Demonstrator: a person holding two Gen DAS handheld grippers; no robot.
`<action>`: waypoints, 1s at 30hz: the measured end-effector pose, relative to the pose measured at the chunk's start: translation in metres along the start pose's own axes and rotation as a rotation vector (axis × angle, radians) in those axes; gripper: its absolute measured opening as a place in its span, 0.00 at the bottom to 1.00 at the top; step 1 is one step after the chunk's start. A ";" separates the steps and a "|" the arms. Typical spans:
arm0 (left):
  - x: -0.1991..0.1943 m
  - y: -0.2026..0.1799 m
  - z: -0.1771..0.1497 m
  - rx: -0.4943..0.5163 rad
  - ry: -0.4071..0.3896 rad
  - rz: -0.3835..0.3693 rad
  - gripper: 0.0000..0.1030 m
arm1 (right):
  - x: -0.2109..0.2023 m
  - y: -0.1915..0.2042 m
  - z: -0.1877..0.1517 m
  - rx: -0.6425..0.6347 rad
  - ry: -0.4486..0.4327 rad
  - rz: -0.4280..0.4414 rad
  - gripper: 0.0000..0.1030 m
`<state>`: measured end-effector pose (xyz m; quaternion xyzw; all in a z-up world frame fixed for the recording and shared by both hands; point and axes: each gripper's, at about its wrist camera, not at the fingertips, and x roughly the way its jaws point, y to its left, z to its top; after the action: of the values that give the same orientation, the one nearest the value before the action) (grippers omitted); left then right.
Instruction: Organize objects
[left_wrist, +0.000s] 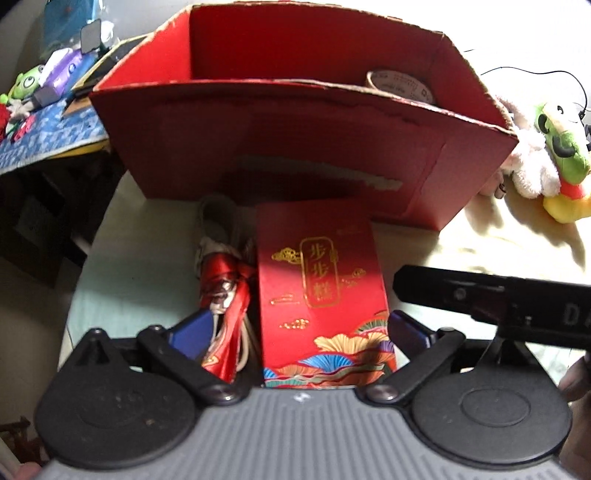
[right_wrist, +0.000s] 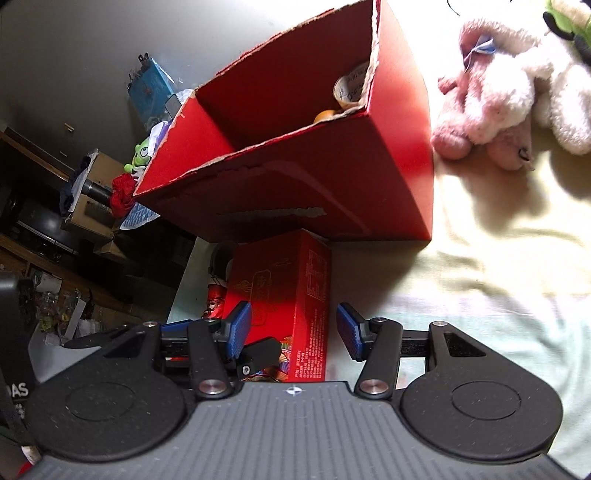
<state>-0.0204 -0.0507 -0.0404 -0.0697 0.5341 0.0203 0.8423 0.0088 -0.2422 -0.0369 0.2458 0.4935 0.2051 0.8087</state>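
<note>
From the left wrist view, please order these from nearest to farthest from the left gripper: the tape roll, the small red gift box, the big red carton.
1. small red gift box, between the left gripper fingers.
2. big red carton, just behind it.
3. tape roll, inside the carton, far right corner.

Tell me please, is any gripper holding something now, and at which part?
Nothing is held. The left gripper and the right gripper are both open, each with its fingers on either side of the red gift box, pads apart from its sides.

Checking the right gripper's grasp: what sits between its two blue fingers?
The red gift box stands between the open right gripper fingers, neither pad visibly touching, in the right wrist view.
</note>
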 end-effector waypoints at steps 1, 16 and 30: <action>0.000 0.001 0.000 0.005 0.003 -0.016 0.97 | 0.001 0.001 0.001 0.003 0.004 0.000 0.53; 0.010 -0.001 0.004 0.042 0.010 -0.159 0.98 | 0.013 0.003 0.001 0.042 0.039 -0.011 0.52; 0.032 -0.051 0.013 0.184 0.072 -0.202 0.98 | -0.011 -0.027 -0.007 0.126 0.031 -0.094 0.51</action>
<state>0.0107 -0.1004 -0.0585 -0.0463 0.5538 -0.1162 0.8232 -0.0003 -0.2691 -0.0483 0.2694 0.5288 0.1395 0.7927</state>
